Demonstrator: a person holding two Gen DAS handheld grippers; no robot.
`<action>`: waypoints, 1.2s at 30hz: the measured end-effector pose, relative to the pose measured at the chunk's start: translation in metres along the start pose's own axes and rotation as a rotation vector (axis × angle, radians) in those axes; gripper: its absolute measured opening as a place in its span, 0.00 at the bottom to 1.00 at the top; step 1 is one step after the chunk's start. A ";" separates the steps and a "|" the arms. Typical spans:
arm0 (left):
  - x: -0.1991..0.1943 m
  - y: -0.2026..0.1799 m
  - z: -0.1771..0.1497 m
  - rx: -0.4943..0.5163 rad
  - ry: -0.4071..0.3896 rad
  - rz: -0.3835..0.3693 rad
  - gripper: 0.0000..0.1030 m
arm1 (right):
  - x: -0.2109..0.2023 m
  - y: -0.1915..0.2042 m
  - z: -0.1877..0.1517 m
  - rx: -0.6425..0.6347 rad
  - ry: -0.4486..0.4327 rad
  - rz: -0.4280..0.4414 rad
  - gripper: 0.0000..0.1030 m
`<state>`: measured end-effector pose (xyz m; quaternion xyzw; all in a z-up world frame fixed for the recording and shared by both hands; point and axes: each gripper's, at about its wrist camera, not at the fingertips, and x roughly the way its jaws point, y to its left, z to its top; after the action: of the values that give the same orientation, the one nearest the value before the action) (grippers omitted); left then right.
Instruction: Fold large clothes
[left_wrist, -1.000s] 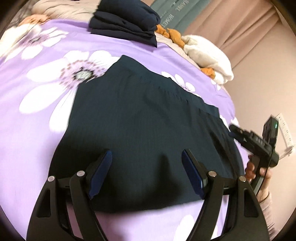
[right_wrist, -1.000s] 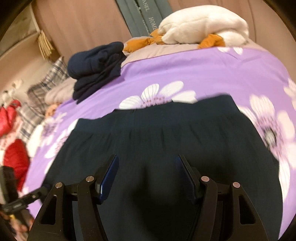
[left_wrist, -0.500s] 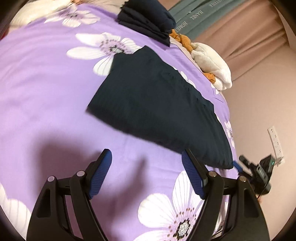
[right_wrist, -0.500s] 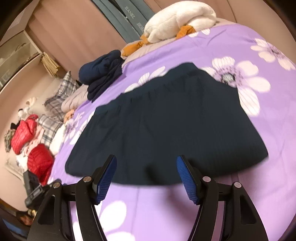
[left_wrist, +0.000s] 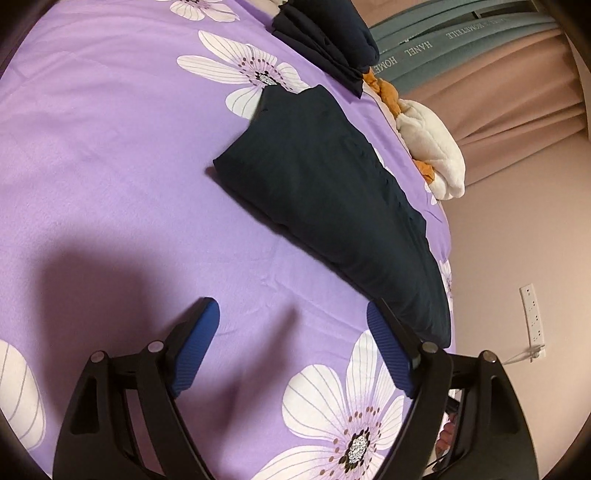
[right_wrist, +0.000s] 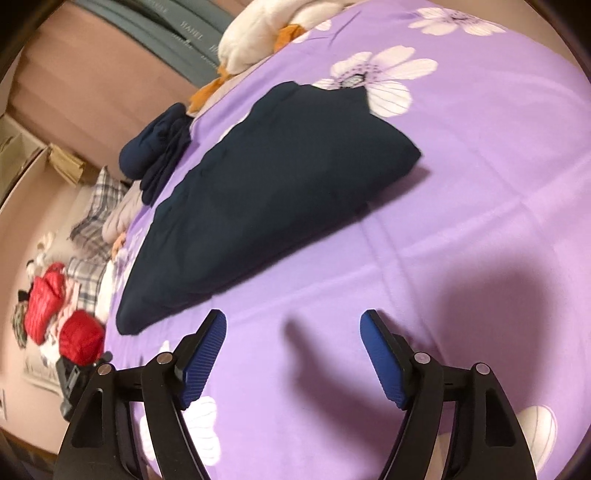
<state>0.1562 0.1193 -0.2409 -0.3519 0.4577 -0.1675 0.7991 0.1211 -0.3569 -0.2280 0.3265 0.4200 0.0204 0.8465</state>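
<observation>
Purple bedding printed with big white flowers covers the bed (left_wrist: 110, 166), and on it lies the dark garment (left_wrist: 325, 192), already doubled into a long, thick strip. Behind it at the far edge sit a navy folded stack (left_wrist: 328, 40) and a white plush bundle (left_wrist: 432, 147), with pink curtains beyond.

In the left wrist view the left claw (left_wrist: 293, 332) hangs over bare sheet, jaws spread with nothing between them. The strip runs diagonally from the far middle down to the near right, its near end just beside the right-hand blue pad.

In the right wrist view the right claw (right_wrist: 293, 339) has just been opening its jaws, also with only purple sheet between them. There the dark garment (right_wrist: 266, 206) slants the other way, from far right down to near left, its near end just left of the left-hand pad.

So each claw stands near one end of the strip's long axis, both off the cloth on its near side. My judgement is that the coming fold turns on this: each hand would take the end nearest it, and bringing one end over the other would shorten the strip.
</observation>
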 end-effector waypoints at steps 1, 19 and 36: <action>0.000 0.001 0.001 -0.005 -0.002 -0.002 0.80 | 0.001 -0.001 0.000 0.007 0.000 0.002 0.73; 0.007 0.011 0.019 -0.088 -0.037 -0.053 0.80 | 0.020 -0.003 0.007 0.098 -0.051 0.060 0.76; 0.023 0.009 0.038 -0.066 -0.014 -0.082 0.80 | 0.027 0.000 0.020 0.137 -0.066 0.076 0.76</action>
<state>0.1999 0.1276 -0.2493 -0.3978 0.4427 -0.1825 0.7826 0.1530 -0.3591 -0.2379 0.3999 0.3794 0.0131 0.8343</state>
